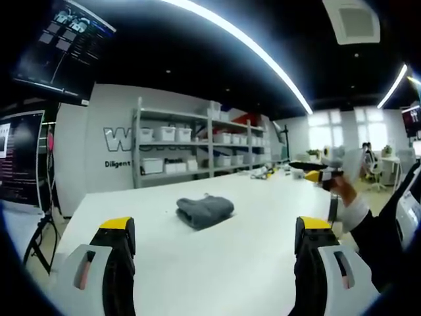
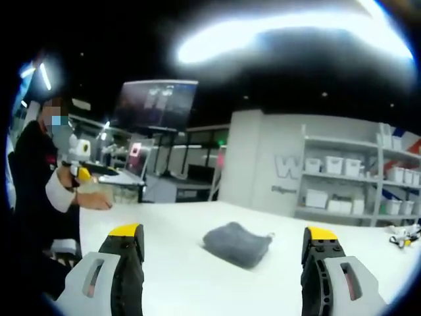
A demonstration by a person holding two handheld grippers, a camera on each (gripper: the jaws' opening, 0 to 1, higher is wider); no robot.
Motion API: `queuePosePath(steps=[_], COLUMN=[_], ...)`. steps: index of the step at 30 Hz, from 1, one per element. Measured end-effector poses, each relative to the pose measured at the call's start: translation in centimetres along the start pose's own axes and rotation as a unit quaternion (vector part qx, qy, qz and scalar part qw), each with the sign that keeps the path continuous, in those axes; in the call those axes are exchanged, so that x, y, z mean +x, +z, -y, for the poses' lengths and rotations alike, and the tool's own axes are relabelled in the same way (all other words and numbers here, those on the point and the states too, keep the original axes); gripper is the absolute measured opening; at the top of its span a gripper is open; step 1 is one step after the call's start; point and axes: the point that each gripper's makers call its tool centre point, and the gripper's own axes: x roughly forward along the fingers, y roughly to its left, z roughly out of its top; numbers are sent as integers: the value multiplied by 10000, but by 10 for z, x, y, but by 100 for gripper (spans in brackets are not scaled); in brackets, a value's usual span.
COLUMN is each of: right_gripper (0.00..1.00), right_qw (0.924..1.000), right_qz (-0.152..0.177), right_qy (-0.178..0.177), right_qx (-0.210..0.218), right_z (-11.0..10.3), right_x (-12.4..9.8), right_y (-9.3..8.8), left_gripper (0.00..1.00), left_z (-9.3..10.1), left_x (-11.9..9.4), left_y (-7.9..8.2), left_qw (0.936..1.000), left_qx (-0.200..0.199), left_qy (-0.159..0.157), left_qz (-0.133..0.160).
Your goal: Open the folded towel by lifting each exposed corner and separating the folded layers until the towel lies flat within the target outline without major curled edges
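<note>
Fingers of the left gripper (image 1: 214, 247) stand apart, empty, over the white tabletop (image 1: 217, 270), well short of the folded grey towel (image 1: 204, 211): approach low toward a corner. Right gripper (image 2: 223, 253) likewise parted; the towel (image 2: 237, 244) lies centred ahead.

The wall lettering (image 1: 117, 139) is hiding partly behind the shelving (image 1: 197, 148); bin contents are staying too small to read, and the monitor (image 1: 20, 158) is running off the edge.
</note>
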Motion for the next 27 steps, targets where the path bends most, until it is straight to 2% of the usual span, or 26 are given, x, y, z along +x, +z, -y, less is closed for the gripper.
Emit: queuePosePath(steps=[27], right_gripper=[99], right_qw=[9998], right_qz=[-162], right_qy=[-65], right_qx=[-57], right_z=[9], right_x=[13], right_y=[-12], left_gripper=[100], left_z=[5], left_x=[3], left_y=[-7], left_qw=[9998], left_qx=[69], left_qy=[-84], left_qz=[-165])
